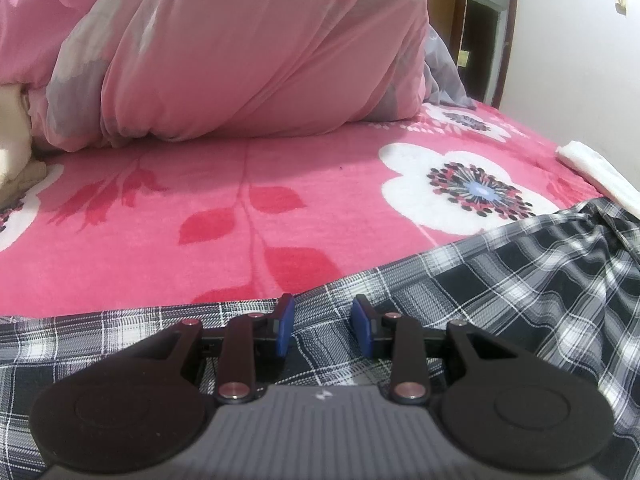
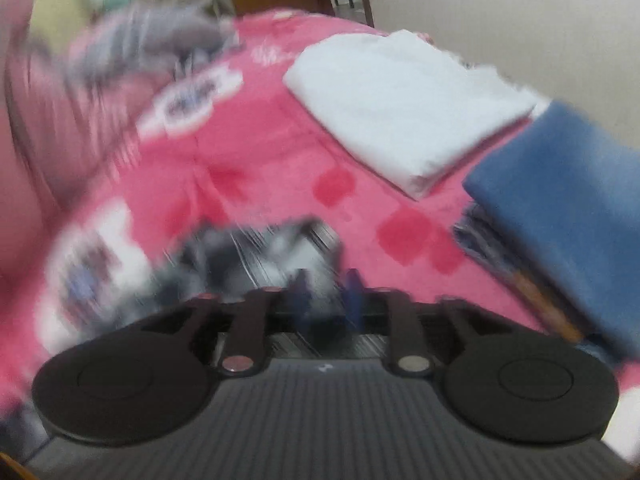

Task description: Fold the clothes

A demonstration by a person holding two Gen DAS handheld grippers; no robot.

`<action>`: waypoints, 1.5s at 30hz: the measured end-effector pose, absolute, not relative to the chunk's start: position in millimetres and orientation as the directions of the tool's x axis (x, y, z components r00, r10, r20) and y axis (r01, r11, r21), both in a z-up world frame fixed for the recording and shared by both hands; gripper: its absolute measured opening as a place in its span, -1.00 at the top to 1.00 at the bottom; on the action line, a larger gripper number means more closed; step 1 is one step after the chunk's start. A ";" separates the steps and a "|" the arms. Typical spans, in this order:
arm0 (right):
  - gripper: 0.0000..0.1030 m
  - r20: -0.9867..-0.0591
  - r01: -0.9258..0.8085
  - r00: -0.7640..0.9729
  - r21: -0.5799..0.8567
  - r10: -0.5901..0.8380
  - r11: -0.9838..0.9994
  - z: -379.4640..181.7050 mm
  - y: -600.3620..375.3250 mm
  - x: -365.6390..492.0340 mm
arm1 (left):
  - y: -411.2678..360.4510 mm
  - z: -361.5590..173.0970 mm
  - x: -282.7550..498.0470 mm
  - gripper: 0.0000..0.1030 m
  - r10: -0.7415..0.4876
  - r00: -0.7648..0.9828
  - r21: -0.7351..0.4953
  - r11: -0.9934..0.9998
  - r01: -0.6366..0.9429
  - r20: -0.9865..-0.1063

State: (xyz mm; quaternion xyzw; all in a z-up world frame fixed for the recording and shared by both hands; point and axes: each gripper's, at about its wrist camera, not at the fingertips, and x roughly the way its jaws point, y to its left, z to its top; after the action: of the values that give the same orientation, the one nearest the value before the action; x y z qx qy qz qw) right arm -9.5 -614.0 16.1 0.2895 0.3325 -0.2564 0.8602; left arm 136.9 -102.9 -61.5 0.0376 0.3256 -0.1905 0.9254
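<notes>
Left gripper (image 1: 323, 326) angled downward, blue pads parted. Right gripper (image 2: 326, 294) also angled down, blurred; pads a narrow gap apart, grip unclear

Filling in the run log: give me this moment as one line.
task: fold clothes | left tongs: open over plaid garment | right tongs: blurred, plaid at tips, grip unclear | folded white, blue: on bed
</notes>
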 end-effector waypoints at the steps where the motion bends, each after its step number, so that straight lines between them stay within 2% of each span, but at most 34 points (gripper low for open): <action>1: 0.16 -0.717 0.625 0.665 0.379 -0.210 0.683 13.5 -621.3 -5.4 | -103.3 -61.5 136.8 0.36 -0.326 0.716 -0.052 0.925 0.377 -0.617; 2: 0.08 -0.712 0.615 0.681 0.428 -0.173 0.662 10.8 -628.6 -0.8 | -103.8 -61.4 136.4 0.35 -0.324 0.717 -0.047 0.925 0.377 -0.617; 4: 0.08 -0.734 0.635 0.662 0.445 -0.148 0.632 -2.4 -642.5 21.3 | -105.0 -61.4 135.7 0.35 -0.318 0.720 -0.036 0.925 0.378 -0.617; 6: 0.08 -0.762 0.665 0.630 0.431 -0.148 0.610 -16.0 -653.8 43.4 | -106.1 -61.5 135.3 0.35 -0.314 0.721 -0.029 0.925 0.378 -0.617; 10: 0.07 -0.815 0.642 0.561 0.321 -0.142 0.696 -40.2 -646.5 77.3 | -106.9 -61.2 134.6 0.34 -0.311 0.723 -0.023 0.926 0.378 -0.617; 12: 0.68 -0.811 0.571 0.556 0.214 -0.182 0.793 -37.2 -629.4 84.8 | -107.1 -61.1 134.4 0.34 -0.311 0.723 -0.025 0.926 0.378 -0.617; 13: 0.97 -0.800 0.539 0.574 0.207 -0.176 0.817 -33.3 -625.3 84.3 | -107.1 -61.1 134.4 0.34 -0.312 0.723 -0.025 0.926 0.377 -0.616; 15: 0.97 -0.747 0.512 0.631 0.198 -0.210 0.836 -18.3 -622.9 82.8 | -107.0 -61.1 134.3 0.34 -0.312 0.724 -0.026 0.926 0.377 -0.615; 19: 0.97 -0.636 0.481 0.721 0.171 -0.276 0.860 2.6 -628.5 88.6 | -106.9 -61.2 134.2 0.34 -0.314 0.725 -0.027 0.926 0.377 -0.613; 22: 0.95 -0.651 0.541 0.675 0.116 -0.347 0.833 -10.8 -639.5 107.6 | -106.1 -61.5 134.0 0.34 -0.314 0.725 -0.027 0.925 0.379 -0.613; 24: 0.85 -0.641 0.668 0.579 0.018 -0.504 0.744 -22.7 -652.9 111.9 | -105.9 -61.6 134.2 0.34 -0.314 0.725 -0.027 0.925 0.379 -0.613; 26: 0.84 -0.651 0.730 0.573 0.131 -0.497 0.670 -27.0 -676.0 99.1 | -106.5 -61.6 133.8 0.34 -0.315 0.725 -0.028 0.925 0.378 -0.612; 28: 0.83 -0.642 0.724 0.629 0.278 -0.438 0.632 -24.0 -686.7 79.8 | -105.7 -61.7 134.1 0.34 -0.318 0.724 -0.034 0.925 0.378 -0.612; 30: 0.71 -0.635 0.677 0.678 0.341 -0.371 0.653 -18.9 -680.5 65.5 | -105.3 -61.5 134.1 0.34 -0.320 0.724 -0.039 0.925 0.377 -0.611; 32: 0.29 -0.640 0.613 0.711 0.360 -0.293 0.703 -13.3 -666.2 53.9 | -104.8 -61.6 134.1 0.34 -0.321 0.724 -0.041 0.925 0.377 -0.611; 34: 0.16 -0.639 0.517 0.736 0.315 -0.224 0.796 -7.0 -633.1 42.8 | -104.2 -61.6 134.2 0.34 -0.323 0.724 -0.043 0.925 0.377 -0.610; 36: 0.14 -0.642 0.408 0.751 0.267 -0.155 0.873 -0.7 -599.9 31.7 | -104.2 -61.7 134.3 0.34 -0.323 0.723 -0.042 0.925 0.377 -0.610; 40: 0.02 -0.599 0.141 0.792 -0.004 -0.116 0.990 4.7 -519.8 19.5 | -105.0 -62.1 134.1 0.33 -0.320 0.725 -0.035 0.925 0.378 -0.610; 43: 0.02 -0.646 0.034 0.754 -0.135 -0.114 0.990 -10.7 -487.2 25.0 | -105.7 -62.3 133.4 0.33 -0.316 0.727 -0.029 0.925 0.378 -0.609; 45: 0.17 -0.696 0.017 0.709 -0.146 -0.115 0.989 -26.6 -483.9 34.3 | -105.7 -62.5 133.1 0.33 -0.315 0.728 -0.027 0.925 0.378 -0.608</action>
State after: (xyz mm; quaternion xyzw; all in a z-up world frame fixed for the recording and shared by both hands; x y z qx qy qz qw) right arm 34.3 -483.9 -26.6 -0.0644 0.3800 -0.0358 0.9220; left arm 133.1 -105.7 -62.5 0.0494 0.3178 -0.1866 0.9283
